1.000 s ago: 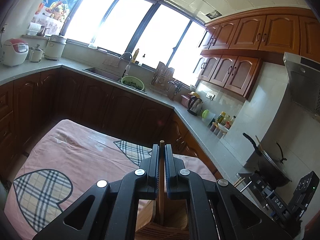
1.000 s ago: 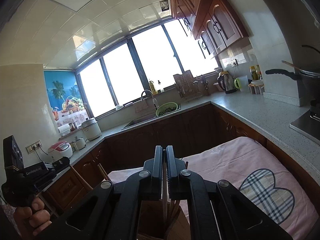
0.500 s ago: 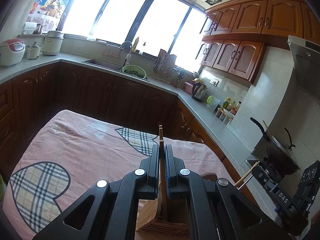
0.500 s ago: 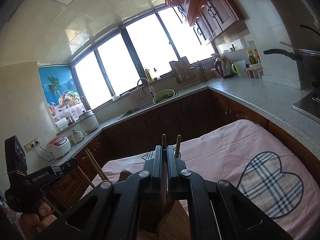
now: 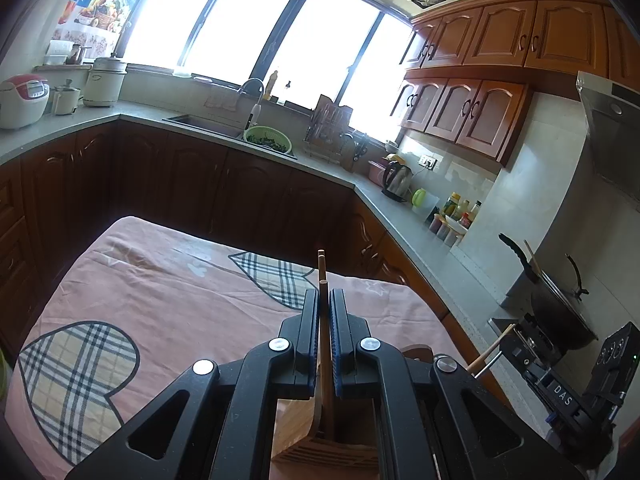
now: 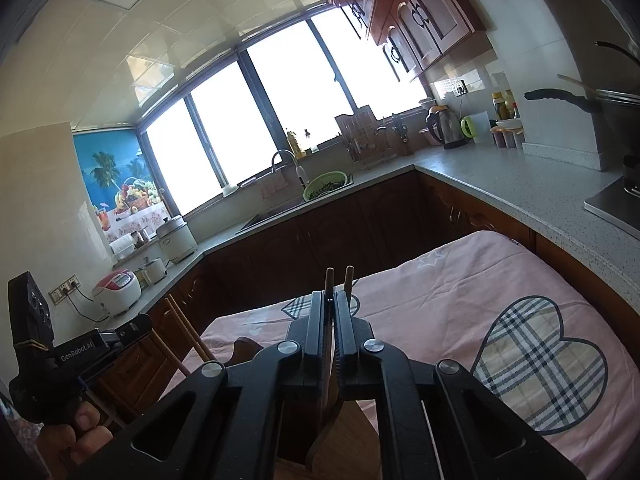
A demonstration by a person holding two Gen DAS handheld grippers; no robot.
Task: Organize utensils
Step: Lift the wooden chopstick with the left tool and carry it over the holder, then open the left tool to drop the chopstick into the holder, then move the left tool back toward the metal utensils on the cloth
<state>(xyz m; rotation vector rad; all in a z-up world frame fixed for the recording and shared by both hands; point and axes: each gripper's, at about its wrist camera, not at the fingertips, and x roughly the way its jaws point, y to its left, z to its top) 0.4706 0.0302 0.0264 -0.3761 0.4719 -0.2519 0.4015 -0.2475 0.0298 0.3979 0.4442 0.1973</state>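
My left gripper [image 5: 324, 300] is shut on a pair of wooden chopsticks [image 5: 321, 268] that stand upright, their lower ends down in a wooden utensil holder [image 5: 320, 432] beneath the fingers. My right gripper [image 6: 330, 302] is shut on another pair of wooden chopsticks [image 6: 329, 278], also upright over the same wooden holder [image 6: 344, 436]. The other gripper shows in each view: the right one at the lower right of the left wrist view [image 5: 560, 384], the left one, held by a hand, at the lower left of the right wrist view [image 6: 72, 352].
The holder stands on a table with a pink cloth with plaid hearts [image 5: 160, 292]. Dark kitchen cabinets and a grey counter [image 5: 360, 184] wrap around it. A sink with a green colander [image 5: 267, 140], a kettle [image 5: 396, 180] and a wok on the stove [image 5: 560, 300] sit on the counter.
Both grippers have tilted downward toward the table, and more of the chopstick tips shows above the fingers. Both stay shut on their chopsticks.
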